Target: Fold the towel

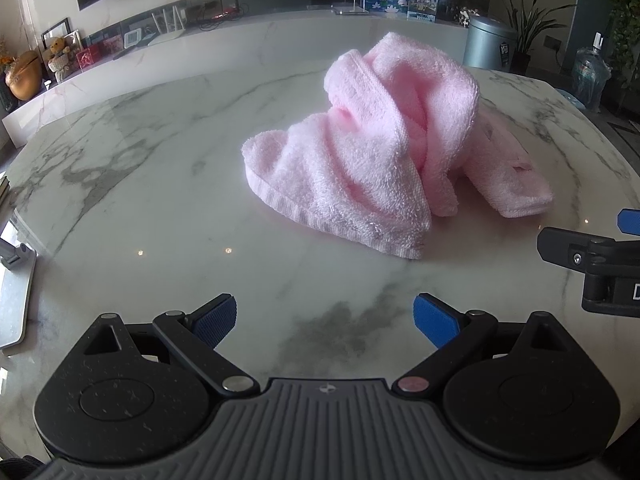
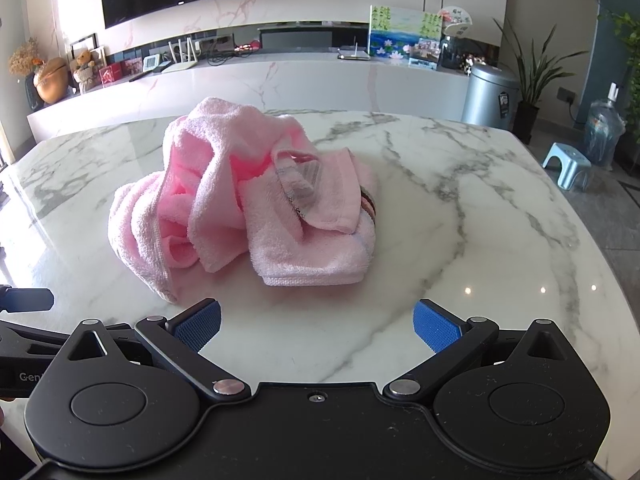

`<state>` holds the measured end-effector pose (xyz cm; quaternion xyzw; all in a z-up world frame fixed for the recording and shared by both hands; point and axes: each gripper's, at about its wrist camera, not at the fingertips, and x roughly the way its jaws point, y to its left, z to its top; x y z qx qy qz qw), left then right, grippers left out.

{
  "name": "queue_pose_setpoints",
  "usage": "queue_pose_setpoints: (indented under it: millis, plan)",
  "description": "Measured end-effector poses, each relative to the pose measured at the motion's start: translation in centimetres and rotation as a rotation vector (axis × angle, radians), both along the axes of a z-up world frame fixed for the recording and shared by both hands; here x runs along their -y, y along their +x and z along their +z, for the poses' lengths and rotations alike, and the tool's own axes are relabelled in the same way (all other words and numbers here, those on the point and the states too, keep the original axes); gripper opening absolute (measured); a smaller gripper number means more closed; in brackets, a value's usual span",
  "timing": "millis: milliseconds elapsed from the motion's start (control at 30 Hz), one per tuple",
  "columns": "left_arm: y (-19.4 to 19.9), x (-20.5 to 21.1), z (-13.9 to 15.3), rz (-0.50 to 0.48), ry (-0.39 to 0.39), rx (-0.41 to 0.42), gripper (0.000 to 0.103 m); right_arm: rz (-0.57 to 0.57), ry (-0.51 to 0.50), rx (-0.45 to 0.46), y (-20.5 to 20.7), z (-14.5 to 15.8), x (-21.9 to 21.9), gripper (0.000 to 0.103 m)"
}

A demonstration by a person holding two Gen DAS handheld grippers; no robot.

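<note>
A pink towel (image 1: 384,148) lies crumpled in a heap on the white marble table (image 1: 160,184). In the right wrist view the towel (image 2: 256,208) sits just ahead of the fingers, with a striped hem and label showing on top. My left gripper (image 1: 324,322) is open and empty, a short way in front of the towel's near corner. My right gripper (image 2: 316,326) is open and empty, close to the towel's near edge. The right gripper also shows at the right edge of the left wrist view (image 1: 592,256).
A long marble counter (image 2: 280,76) with ornaments and pictures runs behind the table. A metal bin (image 2: 490,96), potted plants (image 2: 536,76), a water bottle (image 2: 604,132) and a small blue stool (image 2: 568,164) stand at the right. A silver stand (image 1: 16,288) sits at the left table edge.
</note>
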<state>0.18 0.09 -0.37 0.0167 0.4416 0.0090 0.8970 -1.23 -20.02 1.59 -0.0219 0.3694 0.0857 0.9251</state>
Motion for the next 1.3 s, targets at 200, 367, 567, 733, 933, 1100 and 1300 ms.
queue_pose_setpoints:
  millis: [200, 367, 567, 733, 933, 1100, 1300]
  plan:
    - [-0.07, 0.00, -0.07, 0.002, 0.003, -0.001, 0.096, 0.003, -0.005, -0.001, 0.08, 0.10, -0.09, 0.103]
    - [-0.14, 0.05, -0.08, -0.001, 0.005, 0.003, 0.096, 0.003, -0.006, -0.002, 0.10, 0.12, -0.13, 0.103]
    - [-0.25, -0.01, -0.09, -0.005, 0.014, 0.009, 0.096, 0.004, -0.008, -0.003, 0.12, 0.07, -0.12, 0.103]
    - [-0.27, -0.04, -0.08, -0.012, 0.017, 0.013, 0.096, 0.008, -0.012, -0.005, 0.19, 0.02, -0.10, 0.103]
    - [-0.25, 0.01, -0.13, -0.020, 0.011, 0.011, 0.096, 0.011, -0.013, -0.009, 0.18, -0.01, -0.09, 0.103]
    - [-0.19, 0.13, -0.16, -0.015, 0.022, 0.009, 0.096, 0.012, -0.014, -0.010, 0.28, -0.04, -0.14, 0.103]
    - [-0.19, 0.25, -0.24, -0.016, 0.024, 0.001, 0.096, 0.016, -0.019, -0.016, 0.24, -0.12, -0.27, 0.103]
